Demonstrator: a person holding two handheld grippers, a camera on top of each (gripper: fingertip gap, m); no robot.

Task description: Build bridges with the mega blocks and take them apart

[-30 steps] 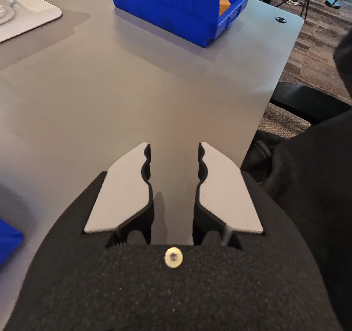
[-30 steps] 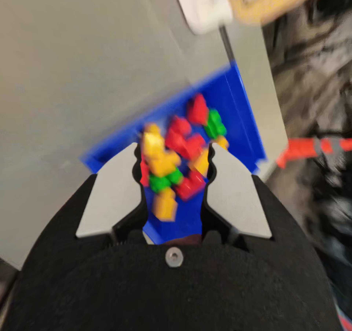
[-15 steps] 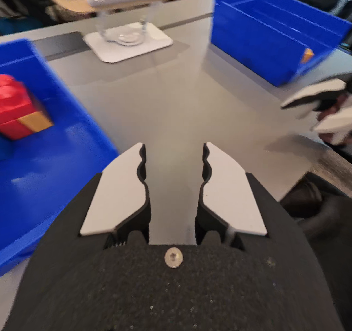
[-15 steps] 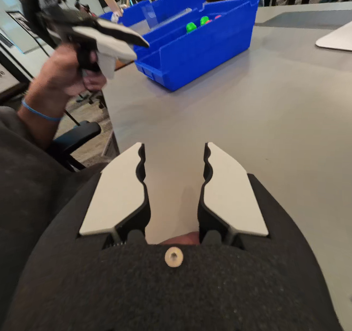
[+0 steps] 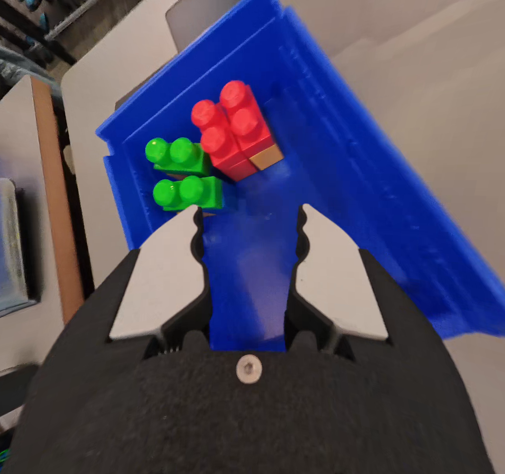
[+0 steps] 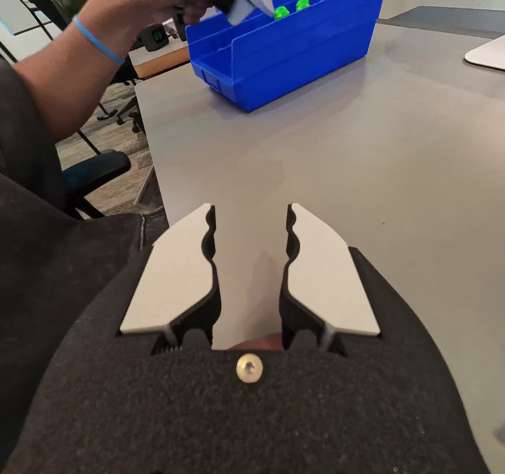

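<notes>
Inside blue bin [image 5: 341,160] at table [image 6: 355,174] edge: red blocks [image 5: 232,130] beside green blocks [image 5: 183,176], left gripper [image 5: 248,209] poised above, unclenched and empty, likely to pick one; right gripper [image 6: 250,207] likewise spread, idling low over bare tabletop.

Left wrist view close, steeply down into blue bin [image 5: 355,160], right wrist view low across table [image 6: 355,174], bin shared

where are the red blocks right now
In the left wrist view the red blocks stand inside the blue bin near its far end, just right of the two green blocks, ahead of the open left gripper.
</notes>
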